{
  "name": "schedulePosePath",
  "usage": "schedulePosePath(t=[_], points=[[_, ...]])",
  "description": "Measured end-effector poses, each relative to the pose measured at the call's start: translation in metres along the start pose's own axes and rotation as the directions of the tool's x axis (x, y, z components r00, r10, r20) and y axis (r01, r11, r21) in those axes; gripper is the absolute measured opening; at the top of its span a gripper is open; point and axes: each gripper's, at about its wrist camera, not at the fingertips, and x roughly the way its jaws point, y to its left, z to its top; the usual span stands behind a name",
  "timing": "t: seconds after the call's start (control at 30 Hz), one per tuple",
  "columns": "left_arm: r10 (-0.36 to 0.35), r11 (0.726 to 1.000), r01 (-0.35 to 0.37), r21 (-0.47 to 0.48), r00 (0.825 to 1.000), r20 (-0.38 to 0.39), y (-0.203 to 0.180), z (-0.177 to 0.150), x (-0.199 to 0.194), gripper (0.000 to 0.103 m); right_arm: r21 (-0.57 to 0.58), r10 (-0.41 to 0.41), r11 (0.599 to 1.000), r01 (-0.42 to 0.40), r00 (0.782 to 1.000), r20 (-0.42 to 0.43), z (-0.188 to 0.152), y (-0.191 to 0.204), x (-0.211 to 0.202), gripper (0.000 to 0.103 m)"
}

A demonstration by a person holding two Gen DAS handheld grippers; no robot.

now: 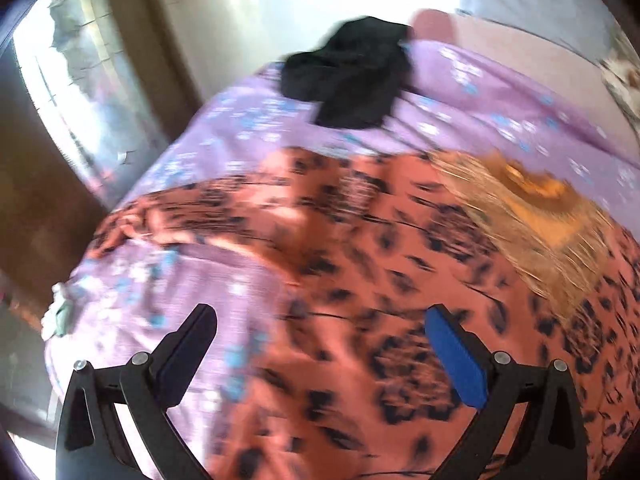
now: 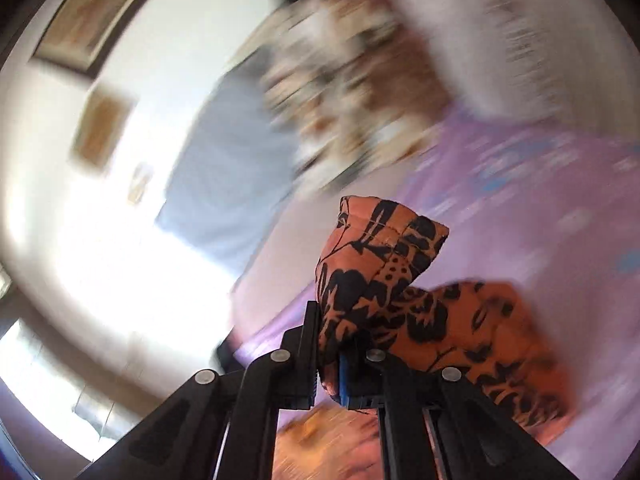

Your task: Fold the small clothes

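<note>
Surface: bed with lilac floral sheet (image 1: 460, 92), black crumpled garment (image 1: 352, 72) near far edge.
Room: framed pictures (image 2: 100, 132) on white wall, blurry.
Left gripper (image 1: 320, 344): jaws wide apart, empty.
Right gripper (image 2: 336, 356): clamped on orange black-patterned cloth (image 2: 376, 272).

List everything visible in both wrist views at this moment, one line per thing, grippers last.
orange garment: one, orange with black print, spread on the bed; a corner is pinched up.
black garment: one, black, crumpled at the bed's far end.
bedsheet: one, lilac with blue flowers, covering the bed.
patterned pillow: one, brown and white, blurred, beyond the sheet.
framed pictures: at least two, on the white wall.
left gripper: open, above the orange garment.
right gripper: shut on the garment's corner.
</note>
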Motion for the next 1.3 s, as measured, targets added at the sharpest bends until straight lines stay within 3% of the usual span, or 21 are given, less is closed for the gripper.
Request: schedulePosePath(t=[0.13,0.23,0.27,0.33,0.37,0.43,0.47,0.5,0.6,0.67,0.7,0.77,0.9,1.0,1.07,1.13,1.17,1.2,1.23,1.3], points=[[0.094,0.988,-0.094,-0.122,0.996,-0.002,0.055,0.007,0.008,0.103,0.002,0.118,0.993,-0.12,0.978,-0.175,-0.081,0.061,0.052,0.008],[0.168,0.965,-0.165,-0.202,0.986,-0.004,0.097,0.006,0.013,0.103,0.021,0.164,0.986,-0.166,0.939,-0.303,-0.157,0.095,0.1,0.008],[0.193,0.957,-0.19,-0.22,0.981,-0.006,0.11,0.006,0.015,0.103,0.024,0.175,0.984,-0.178,0.919,-0.353,-0.184,0.103,0.116,0.01],[0.222,0.943,-0.221,-0.248,0.975,-0.022,0.131,0.005,0.02,0.103,-0.03,0.117,0.989,-0.144,0.896,-0.429,-0.226,0.116,0.141,0.012],[0.221,0.938,-0.223,-0.266,0.975,-0.037,0.142,0.004,0.024,0.103,-0.075,0.066,0.991,-0.115,0.877,-0.476,-0.248,0.122,0.155,0.017],[0.208,0.928,-0.216,-0.302,0.976,-0.059,0.158,0.0,0.027,0.103,-0.172,-0.041,0.982,-0.08,0.795,-0.606,-0.29,0.128,0.179,0.034],[0.198,0.924,-0.209,-0.319,0.978,-0.068,0.165,-0.001,0.03,0.103,-0.202,-0.066,0.976,-0.086,0.761,-0.646,-0.304,0.129,0.183,0.036],[0.186,0.922,-0.2,-0.333,0.98,-0.072,0.17,-0.002,0.03,0.103,-0.22,-0.076,0.971,-0.098,0.745,-0.663,-0.31,0.129,0.183,0.036],[0.173,0.921,-0.182,-0.344,0.983,-0.059,0.169,-0.001,0.03,0.103,-0.284,-0.074,0.944,-0.167,0.731,-0.678,-0.31,0.135,0.167,0.04],[0.151,0.931,-0.156,-0.329,0.988,-0.043,0.158,-0.001,0.026,0.103,-0.33,-0.082,0.925,-0.187,0.751,-0.655,-0.302,0.141,0.146,0.075],[0.134,0.939,-0.138,-0.316,0.99,-0.036,0.151,0.001,0.025,0.103,-0.375,-0.098,0.91,-0.178,0.786,-0.611,-0.289,0.14,0.131,0.076],[0.108,0.956,-0.108,-0.272,0.994,-0.016,0.133,0.004,0.022,0.103,-0.452,-0.159,0.882,-0.134,0.818,-0.552,-0.276,0.14,0.107,0.076],[0.054,0.988,-0.049,-0.145,0.998,0.035,0.083,0.008,0.02,0.103,-0.54,-0.316,0.841,0.047,0.852,-0.418,-0.223,0.105,0.082,0.074],[-0.02,0.998,0.02,-0.061,1.0,-0.001,0.044,0.01,0.035,0.103,-0.508,-0.381,0.846,0.163,0.851,-0.361,-0.188,0.06,0.073,0.068],[0.03,1.0,-0.03,0.004,0.999,-0.031,0.018,0.01,0.052,0.103,-0.456,-0.424,0.857,0.239,0.83,-0.363,-0.175,0.029,0.077,0.067],[0.068,0.996,-0.063,0.063,0.995,-0.076,-0.003,0.008,0.073,0.103,-0.439,-0.537,0.829,0.347,0.713,-0.45,-0.174,-0.007,0.104,0.064],[0.073,0.994,-0.064,0.087,0.991,-0.11,-0.011,0.006,0.082,0.103,-0.444,-0.571,0.813,0.377,0.669,-0.477,-0.176,-0.018,0.112,0.059],[0.078,0.993,-0.065,0.1,0.988,-0.132,-0.015,0.004,0.088,0.103,-0.449,-0.581,0.807,0.384,0.655,-0.484,-0.177,-0.027,0.118,0.058],[0.092,0.992,-0.081,0.101,0.989,-0.119,-0.018,0.004,0.087,0.103,-0.48,-0.585,0.797,0.367,0.67,-0.457,-0.177,-0.022,0.119,0.058],[0.097,0.99,-0.088,0.109,0.993,-0.073,-0.022,0.007,0.078,0.103,-0.54,-0.603,0.769,0.343,0.669,-0.434,-0.177,-0.01,0.121,0.058]])
